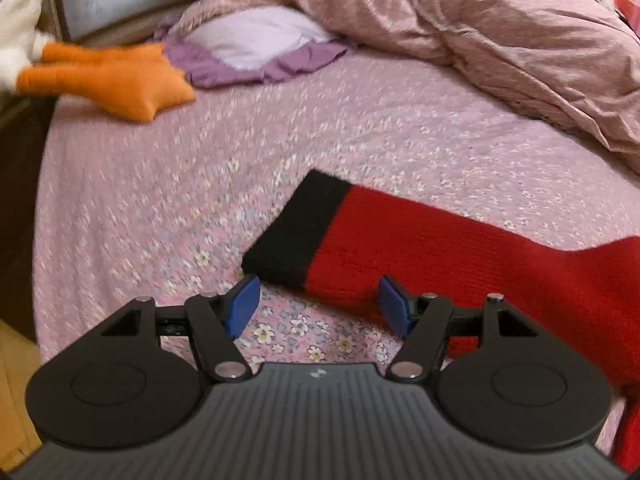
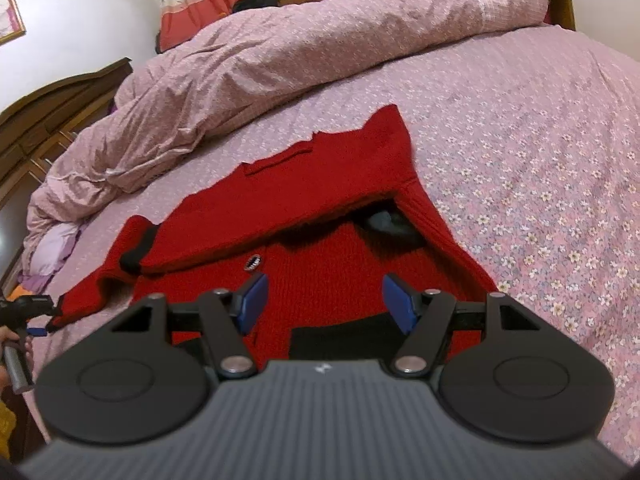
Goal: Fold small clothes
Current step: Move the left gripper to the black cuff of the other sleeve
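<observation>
Left claw (image 1: pixel 318 306), jaws apart and empty, hovered by black-cuffed sleeve (image 1: pixel 296 232) of red sweater (image 2: pixel 320 216), likely to fold it; right claw (image 2: pixel 324 304) apart, empty.

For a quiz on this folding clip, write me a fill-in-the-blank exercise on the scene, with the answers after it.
1. The red sweater lies on a bed whose sheet is pink with small ____.
2. The sleeve in front of the left claw ends in a cuff coloured ____.
3. Near the pillow lies a plush toy whose foot is coloured ____.
4. The jaws of the right claw stand ____, gripping nothing.

Missing words: flowers; black; orange; open
</observation>
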